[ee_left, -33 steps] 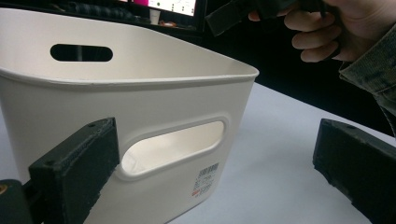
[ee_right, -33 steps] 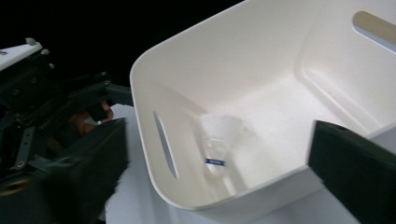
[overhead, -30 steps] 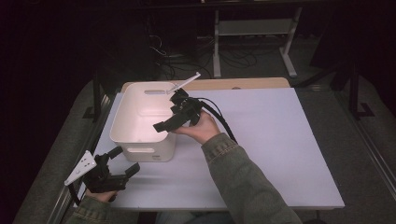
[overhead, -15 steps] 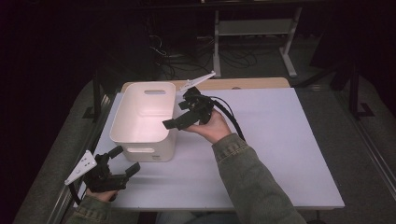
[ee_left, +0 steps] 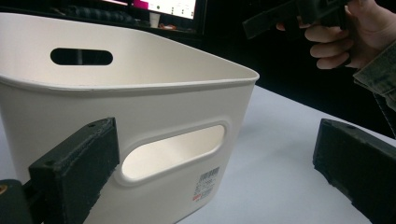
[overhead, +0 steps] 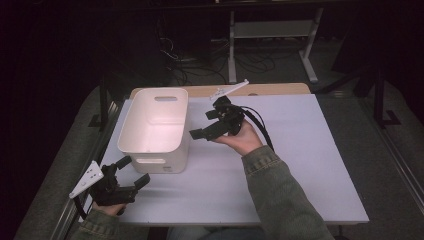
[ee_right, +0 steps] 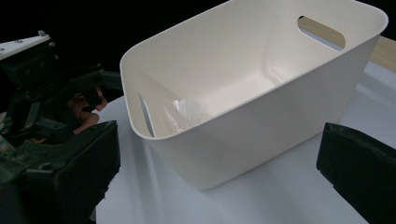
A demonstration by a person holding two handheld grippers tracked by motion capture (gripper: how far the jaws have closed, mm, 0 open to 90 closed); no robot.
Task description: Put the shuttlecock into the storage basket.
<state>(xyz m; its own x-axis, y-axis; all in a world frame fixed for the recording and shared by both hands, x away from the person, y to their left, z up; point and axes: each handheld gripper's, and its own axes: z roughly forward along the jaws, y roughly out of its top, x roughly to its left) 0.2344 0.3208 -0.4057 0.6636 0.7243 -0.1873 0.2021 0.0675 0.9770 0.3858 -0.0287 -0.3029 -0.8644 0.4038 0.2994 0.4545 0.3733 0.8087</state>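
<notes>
right gripper (overhead: 209,124) has pulled back from white bin (overhead: 155,129), jaws apart.

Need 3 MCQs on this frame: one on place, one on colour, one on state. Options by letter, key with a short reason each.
1. Where is the right tongs?
A. up beside the bin's right side
B. inside the bin
C. flat on the table's near edge

2. What colour is the bin?
A. blue
B. white
C. black

3. How do the left tongs stand?
A. shut on the bin's rim
B. open, holding nothing
C. shut on a cloth

Key:
1 A: the high view shows the right tongs held up off the table, just right of the bin.
2 B: the bin's walls show white in every view.
3 B: the left gripper view shows its two jaws wide apart, the bin's near handle slot between them, untouched.
</notes>
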